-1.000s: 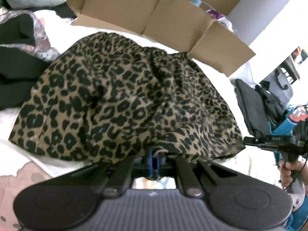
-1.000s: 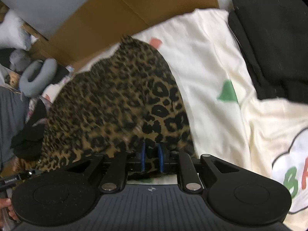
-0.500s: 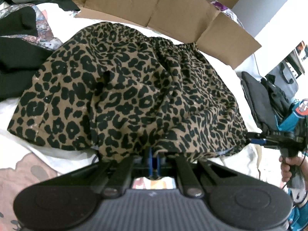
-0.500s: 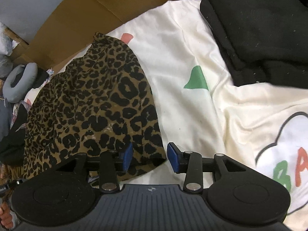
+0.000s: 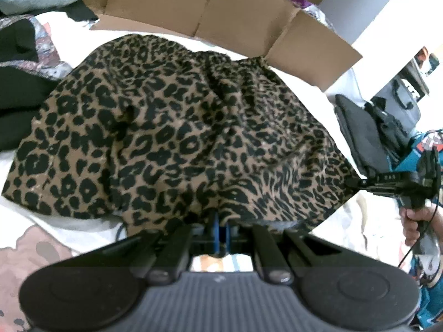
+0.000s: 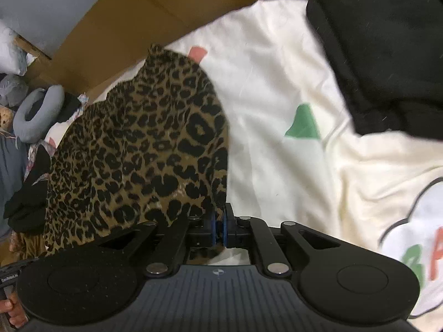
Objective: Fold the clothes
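Observation:
A leopard-print skirt lies spread on a white printed sheet, its elastic waistband at the far side. My left gripper is shut on the middle of the near hem. At the skirt's right corner in the left wrist view, my right gripper pinches the fabric, with a hand on its handle. The right wrist view shows the same skirt running away to the left. There my right gripper is shut on the near corner, its blue pads pressed on a bit of cloth.
Brown cardboard flaps stand behind the skirt. A stack of black clothes lies at the right of the sheet. More dark clothes sit at the left, beside a grey neck pillow. A black bag is off the bed's edge.
My right gripper opened over the skirt's corner half a second ago and has now shut on it again. The left gripper kept its hold and stayed put.

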Available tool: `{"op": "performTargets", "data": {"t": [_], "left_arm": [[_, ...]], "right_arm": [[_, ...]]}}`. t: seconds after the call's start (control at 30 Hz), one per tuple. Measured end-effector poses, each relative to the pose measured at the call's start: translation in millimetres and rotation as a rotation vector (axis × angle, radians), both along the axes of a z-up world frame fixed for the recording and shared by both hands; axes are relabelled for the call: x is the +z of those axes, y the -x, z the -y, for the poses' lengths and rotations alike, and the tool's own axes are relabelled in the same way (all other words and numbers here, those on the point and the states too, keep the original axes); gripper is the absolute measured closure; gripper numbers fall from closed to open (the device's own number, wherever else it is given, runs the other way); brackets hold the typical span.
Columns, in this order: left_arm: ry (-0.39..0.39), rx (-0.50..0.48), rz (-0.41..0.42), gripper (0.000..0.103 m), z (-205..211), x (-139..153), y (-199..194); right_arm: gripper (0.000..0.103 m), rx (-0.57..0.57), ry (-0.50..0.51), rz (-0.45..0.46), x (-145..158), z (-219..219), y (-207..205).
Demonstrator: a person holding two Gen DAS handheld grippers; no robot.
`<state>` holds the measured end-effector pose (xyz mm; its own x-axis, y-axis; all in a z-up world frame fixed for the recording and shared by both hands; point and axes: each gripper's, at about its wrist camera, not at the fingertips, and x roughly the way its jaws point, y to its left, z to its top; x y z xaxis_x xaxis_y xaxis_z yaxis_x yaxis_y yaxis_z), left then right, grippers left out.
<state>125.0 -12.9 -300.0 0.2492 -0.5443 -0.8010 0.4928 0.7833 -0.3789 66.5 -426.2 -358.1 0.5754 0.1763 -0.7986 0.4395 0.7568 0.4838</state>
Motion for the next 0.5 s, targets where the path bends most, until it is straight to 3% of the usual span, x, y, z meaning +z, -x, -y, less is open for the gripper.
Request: {"op": "performTargets", "data": {"t": [0.5], "left_arm": [[0.103,-0.046,-0.004,0.099,18,26,15]], "right_arm": [[0.101,-0.087,0.042,0.07,62,45,16]]}}
